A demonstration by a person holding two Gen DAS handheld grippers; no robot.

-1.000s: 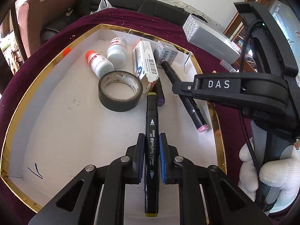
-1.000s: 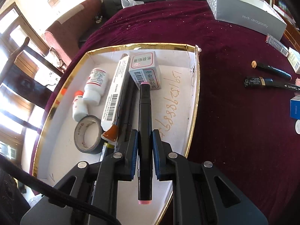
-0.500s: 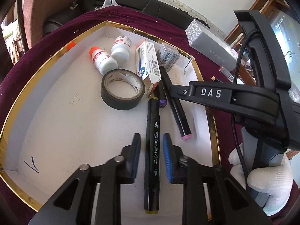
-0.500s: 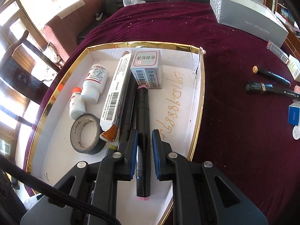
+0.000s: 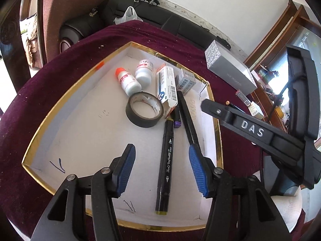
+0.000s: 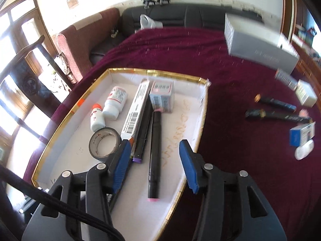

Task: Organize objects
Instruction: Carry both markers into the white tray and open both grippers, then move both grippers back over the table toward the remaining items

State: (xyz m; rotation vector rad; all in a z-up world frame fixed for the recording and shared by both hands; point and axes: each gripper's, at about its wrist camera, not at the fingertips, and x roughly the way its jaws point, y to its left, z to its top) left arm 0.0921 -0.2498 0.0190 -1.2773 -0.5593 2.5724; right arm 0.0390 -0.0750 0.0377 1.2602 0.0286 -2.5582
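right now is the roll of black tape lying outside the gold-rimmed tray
No, the roll of black tape lies flat on the white floor inside the gold-rimmed tray, beside the two white bottles.

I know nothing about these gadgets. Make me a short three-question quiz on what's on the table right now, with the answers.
1. True or false: the left gripper is clamped on the yellow-tipped marker.
2. Which lies outside the gold-rimmed tray? A) roll of black tape B) blue and white box C) orange-capped bottle
3. What colour is the near tip of the marker between the right gripper fingers?

Key:
1. False. The jaws are opening, and the marker lies loose on the tray floor.
2. B. It sits on the maroon cloth.
3. Pink.
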